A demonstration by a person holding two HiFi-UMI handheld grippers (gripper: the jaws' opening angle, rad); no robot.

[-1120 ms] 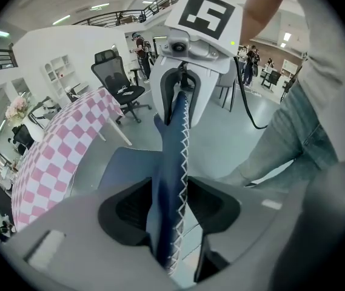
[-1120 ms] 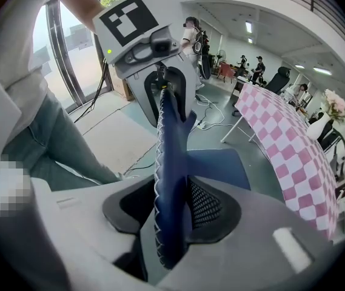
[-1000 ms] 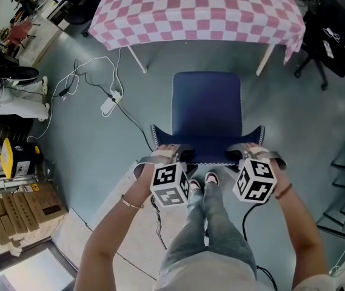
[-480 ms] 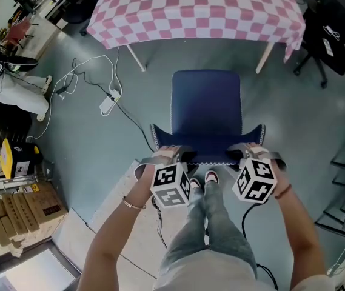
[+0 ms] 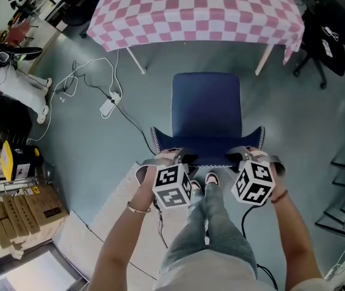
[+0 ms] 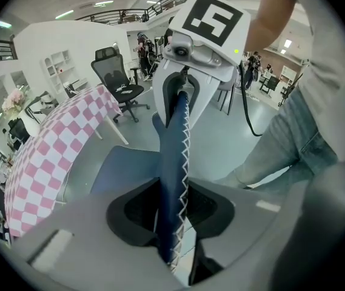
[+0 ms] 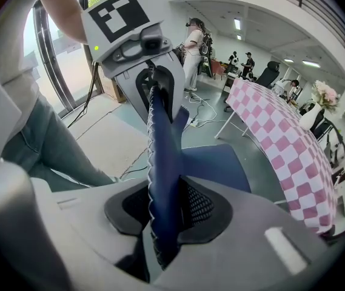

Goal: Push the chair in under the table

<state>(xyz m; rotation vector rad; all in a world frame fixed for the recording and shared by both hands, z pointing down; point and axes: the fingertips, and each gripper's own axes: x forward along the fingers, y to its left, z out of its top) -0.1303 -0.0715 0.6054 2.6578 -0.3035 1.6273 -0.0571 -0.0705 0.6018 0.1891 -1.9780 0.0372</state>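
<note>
Head view: chair [image 5: 206, 109] stands on open floor [image 5: 293, 120] on the near side of the table [image 5: 196, 11], seat facing it and roughly centred between the two near table legs [image 5: 137, 60]. Whole seat visible, with a strip of bare floor between its far edge and the overhang of the checked tablecloth [image 5: 130, 17], so nothing is under the table yet. Left gripper [image 5: 174, 157] and right gripper [image 5: 245, 155] sit on the top edge of the backrest [image 6: 176, 156], one toward each end, both angled steeply down. Left gripper view: jaws closing, part open, blue padded edge with white zigzag stitching runs straight between them, pads meeting it on both sides. Right gripper view: same story, jaws closing on the backrest edge, fabric pinched between the pads. Status as I read it: grasp about done, push not started. Remaining: drive the chair away from the person until the seat goes under the cloth, then let go. Watch item: power strip and cable [image 5: 109, 105] on the floor left of the chair, clear of the straight path.
</note>
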